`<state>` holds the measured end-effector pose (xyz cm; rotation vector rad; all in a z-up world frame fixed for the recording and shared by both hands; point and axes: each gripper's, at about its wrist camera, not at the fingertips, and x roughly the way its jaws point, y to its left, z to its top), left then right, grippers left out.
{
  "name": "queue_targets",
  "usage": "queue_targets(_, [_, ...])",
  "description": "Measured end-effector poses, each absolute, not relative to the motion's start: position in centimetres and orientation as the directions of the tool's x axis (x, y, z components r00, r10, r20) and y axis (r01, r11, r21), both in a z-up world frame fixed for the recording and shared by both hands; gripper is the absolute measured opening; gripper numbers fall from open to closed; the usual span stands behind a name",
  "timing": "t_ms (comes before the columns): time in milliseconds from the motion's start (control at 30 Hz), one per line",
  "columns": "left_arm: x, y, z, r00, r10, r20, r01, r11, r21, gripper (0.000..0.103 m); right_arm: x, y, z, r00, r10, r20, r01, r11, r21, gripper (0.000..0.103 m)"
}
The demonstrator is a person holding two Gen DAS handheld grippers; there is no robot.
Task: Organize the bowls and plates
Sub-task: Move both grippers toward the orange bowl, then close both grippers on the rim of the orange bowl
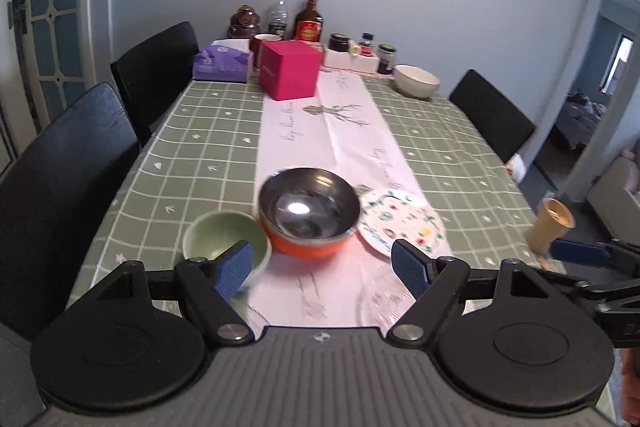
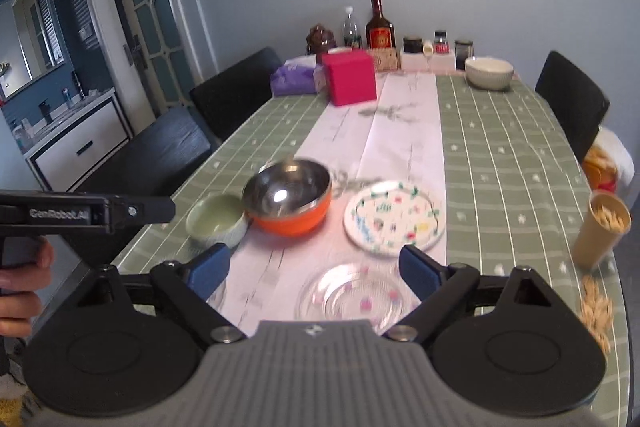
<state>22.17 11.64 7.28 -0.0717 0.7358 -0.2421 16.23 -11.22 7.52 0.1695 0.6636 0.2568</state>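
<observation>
Fingers of both grippers, left (image 1: 322, 269) and right (image 2: 314, 269), gape wide, empty, above the bench (image 1: 200, 131) near bowls (image 1: 308, 209) and plate (image 2: 394, 217).

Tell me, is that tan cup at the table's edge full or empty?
Nearly full. The right wrist view looks down into the tan cup and shows pale nut-like pieces heaped close to its rim; more of them lie spilled on the tablecloth beside it.
</observation>
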Motion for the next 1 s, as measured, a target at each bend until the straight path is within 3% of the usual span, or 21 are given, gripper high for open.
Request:
queue_targets(167, [27.4, 11.9, 5.1, 0.738, -0.118, -0.664, 0.082, 0.993, -0.086, 0.091, 22.0, -10.4, 6.5, 0.784, 0.264, -0.562, -0.149, 0.959, 0.242, 0.09])
queue_targets(400, [32.6, 11.7, 1.4, 0.688, -0.009, -0.726, 0.017, 1.0, 0.003, 0.089, 29.5, -10.0, 2.5, 0.741, 0.247, -0.624, -0.051, 0.948, 0.315, 0.084])
queue_targets(600, [35.5, 11.3, -0.2, 0.638, -0.077, -0.766, 0.058, 0.997, -0.053, 0.086, 33.1, -9.6, -1.6, 0.698, 0.231, -0.678, 0.062, 0.923, 0.379, 0.083])
queue_targets(733, [37.1, 10.1, -1.2, 0.63, -0.037, -0.776, 0.064, 0.998, 0.004, 0.08, 34.4, -9.9, -3.1, 0.68, 0.241, -0.693, 0.114, 0.898, 0.425, 0.079])
queue_targets(900, [38.7, 9.4, -2.4, 0.613, -0.054, -0.788, 0.083, 0.997, -0.004, 0.079, 35.7, -9.5, -4.0, 0.662, 0.246, -0.708, 0.113, 0.901, 0.419, 0.073])
queue_targets(1000, [39.1, 9.2, -3.1, 0.589, -0.044, -0.807, 0.073, 0.997, -0.001, 0.063, 36.1, -9.1, -4.7, 0.642, 0.254, -0.724, 0.121, 0.898, 0.422, 0.062])
